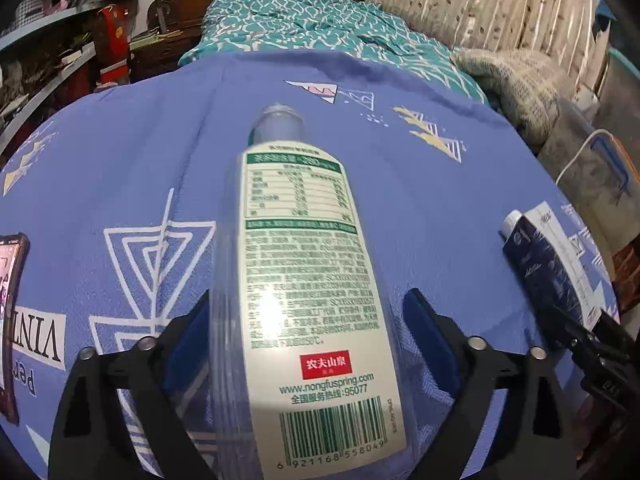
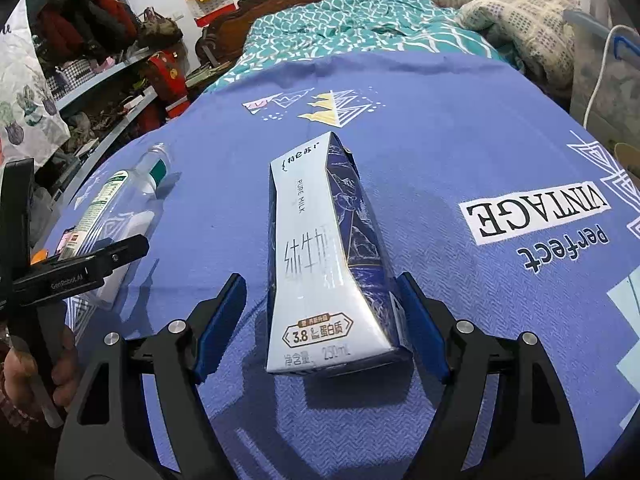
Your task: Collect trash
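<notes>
Blue sheet point(image 2: 440, 128), teal quilt point(image 1: 320, 28), phone point(image 1: 10, 312).

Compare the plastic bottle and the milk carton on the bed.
The plastic bottle is clear and rounded with a green-printed label; the milk carton is opaque, boxy, white and navy. The bottle's cap is off; the carton is dented. Both lie flat on the blue sheet, each between open tongs.

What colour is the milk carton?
White and dark blue milk carton, clearest in the right wrist view.
</notes>
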Motion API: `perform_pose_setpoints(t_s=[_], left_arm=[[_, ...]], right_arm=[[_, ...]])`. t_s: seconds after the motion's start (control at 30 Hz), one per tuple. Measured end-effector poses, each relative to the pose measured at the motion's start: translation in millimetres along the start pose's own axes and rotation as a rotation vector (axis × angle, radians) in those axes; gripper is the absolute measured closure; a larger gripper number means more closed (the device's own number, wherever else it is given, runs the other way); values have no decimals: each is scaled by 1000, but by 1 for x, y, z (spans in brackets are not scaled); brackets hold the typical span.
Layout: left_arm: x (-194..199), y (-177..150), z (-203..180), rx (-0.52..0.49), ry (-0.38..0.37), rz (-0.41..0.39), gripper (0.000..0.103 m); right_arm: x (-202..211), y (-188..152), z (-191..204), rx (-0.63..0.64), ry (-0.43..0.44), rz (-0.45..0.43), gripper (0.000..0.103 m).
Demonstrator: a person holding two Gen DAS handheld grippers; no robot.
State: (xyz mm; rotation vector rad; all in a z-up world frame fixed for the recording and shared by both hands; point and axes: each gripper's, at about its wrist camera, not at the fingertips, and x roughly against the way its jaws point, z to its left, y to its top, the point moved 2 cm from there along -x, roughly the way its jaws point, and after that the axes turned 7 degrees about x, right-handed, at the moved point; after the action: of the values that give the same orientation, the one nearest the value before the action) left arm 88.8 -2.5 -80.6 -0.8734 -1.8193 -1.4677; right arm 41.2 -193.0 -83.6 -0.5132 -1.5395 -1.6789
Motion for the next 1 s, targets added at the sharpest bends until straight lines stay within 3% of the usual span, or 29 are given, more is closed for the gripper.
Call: perform_pose_setpoints(t_s=[1.0], left_arm=[[-3,-4,-4,-31,34,-2,9]], right_arm=[[-2,-1,-5,-21,29,-4,23]])
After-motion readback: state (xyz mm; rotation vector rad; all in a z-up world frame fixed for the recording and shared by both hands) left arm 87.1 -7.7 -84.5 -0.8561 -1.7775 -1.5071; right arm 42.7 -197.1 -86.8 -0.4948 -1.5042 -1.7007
